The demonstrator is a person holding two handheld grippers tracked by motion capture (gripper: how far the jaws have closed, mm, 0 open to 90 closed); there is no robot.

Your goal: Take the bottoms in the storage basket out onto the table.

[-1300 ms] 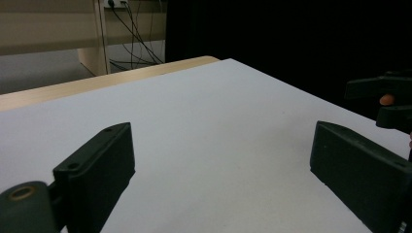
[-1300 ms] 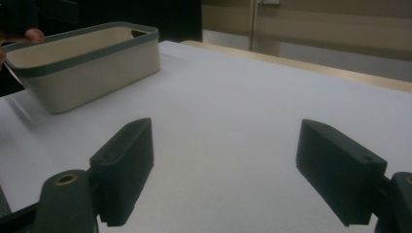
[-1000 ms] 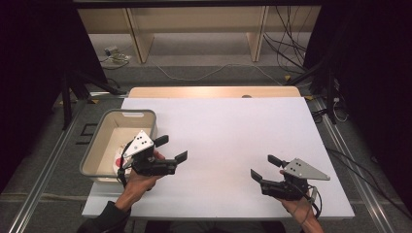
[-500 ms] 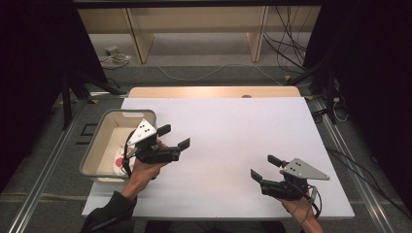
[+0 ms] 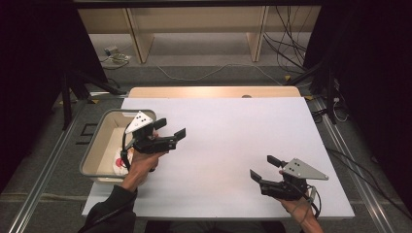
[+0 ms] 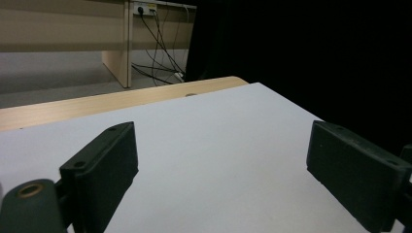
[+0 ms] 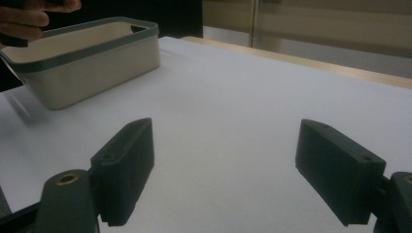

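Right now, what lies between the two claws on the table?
Nothing: in the high view, bare white table stretches from the left claw to the right claw.

Lab: black curtains (image 5: 374,73), floor cables (image 5: 291,43)

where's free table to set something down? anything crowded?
Bare: the white table from the bin across to its right edge, including the stretch between the left tongs and the right tongs, both open. Far half is bare too. Crowded: the left edge, where the bin sits with something red and white inside.

Red-white item (image 5: 118,163) in bin (image 5: 97,145) — indistinct
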